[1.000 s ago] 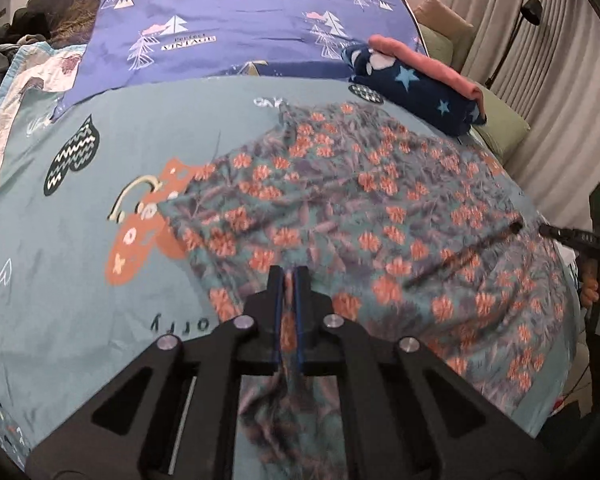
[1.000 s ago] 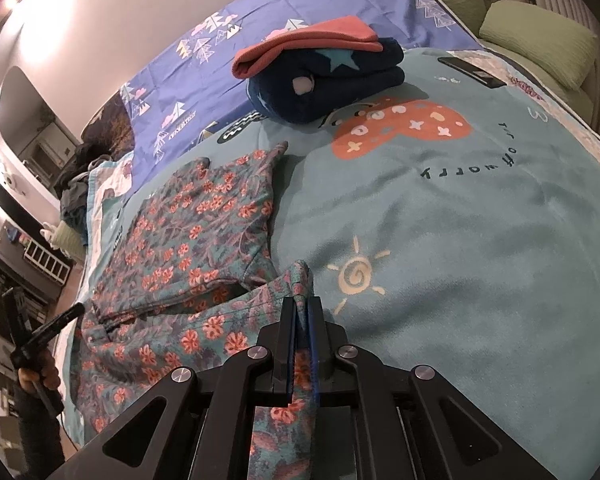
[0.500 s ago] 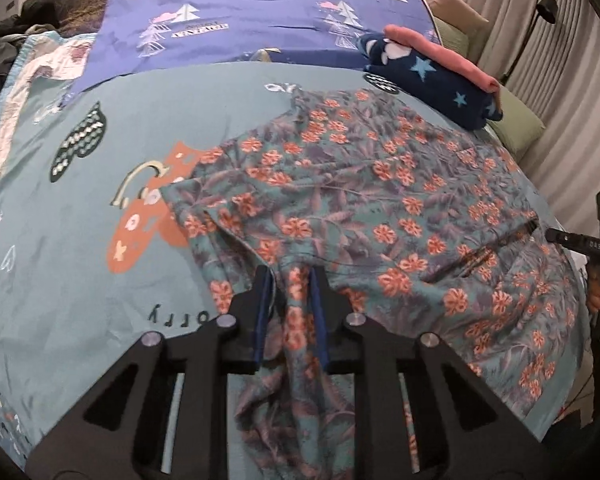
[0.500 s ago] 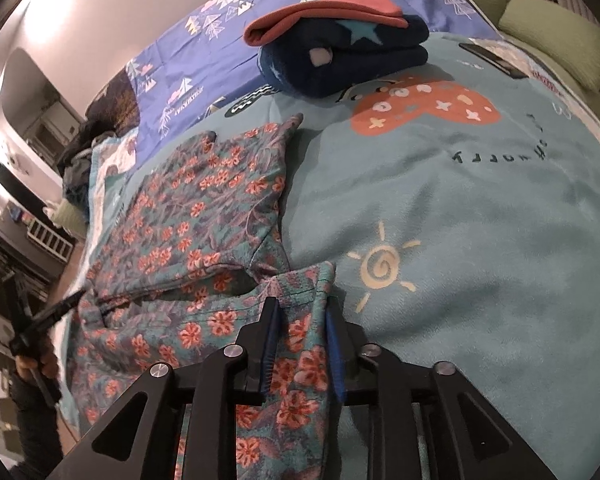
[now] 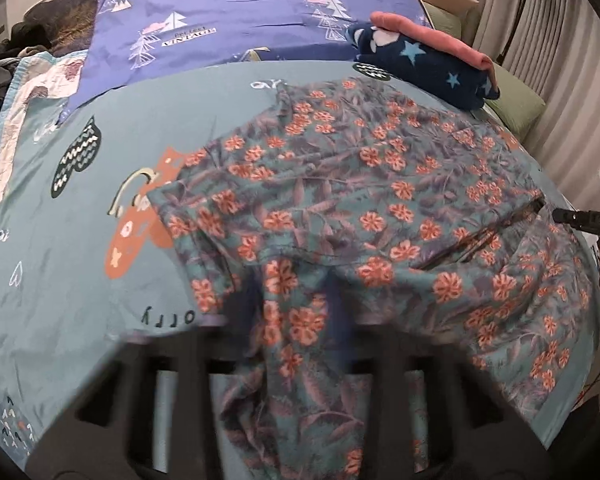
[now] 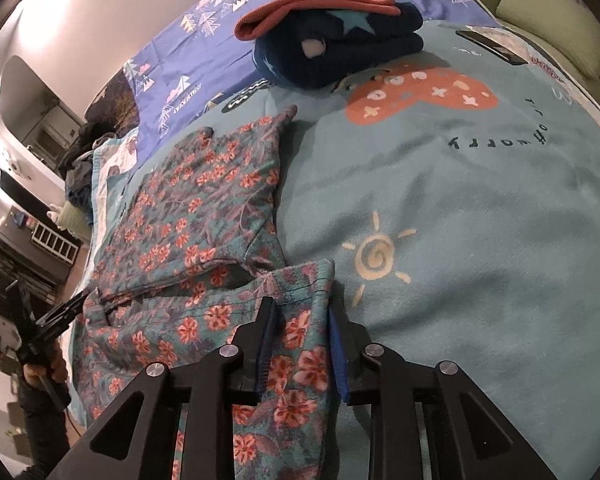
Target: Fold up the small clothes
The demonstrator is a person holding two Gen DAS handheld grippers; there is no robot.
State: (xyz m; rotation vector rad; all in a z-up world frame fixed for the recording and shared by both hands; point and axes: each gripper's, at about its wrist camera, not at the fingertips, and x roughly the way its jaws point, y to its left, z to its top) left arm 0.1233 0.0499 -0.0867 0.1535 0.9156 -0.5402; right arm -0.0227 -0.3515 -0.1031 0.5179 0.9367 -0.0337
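Note:
A teal floral garment [image 5: 360, 184] lies spread on the teal bed cover [image 5: 80, 240], its near part folded over itself. My left gripper [image 5: 290, 304] is motion-blurred at the garment's near edge. Its jaws stand apart and are closing, with a strip of fabric lying loose between them. In the right wrist view the garment [image 6: 204, 200] lies to the left. My right gripper [image 6: 300, 312] stands open over the near corner, cloth flat between its blue pads [image 6: 266, 340]. Each gripper shows in the other's view, the right [image 5: 580, 218] and the left [image 6: 56, 316], both hand-held.
A folded navy star blanket [image 6: 340, 52] with a pink garment [image 6: 320, 4] on top sits at the far end. A purple tree-print sheet [image 5: 240, 12] covers the head of the bed. A dark flat device [image 6: 488, 46] and green pillows [image 6: 556, 20] lie far right.
Both grippers were shut on pinched fabric a second ago; both have let go. The garment now lies flat, and the jaws stand apart around it.

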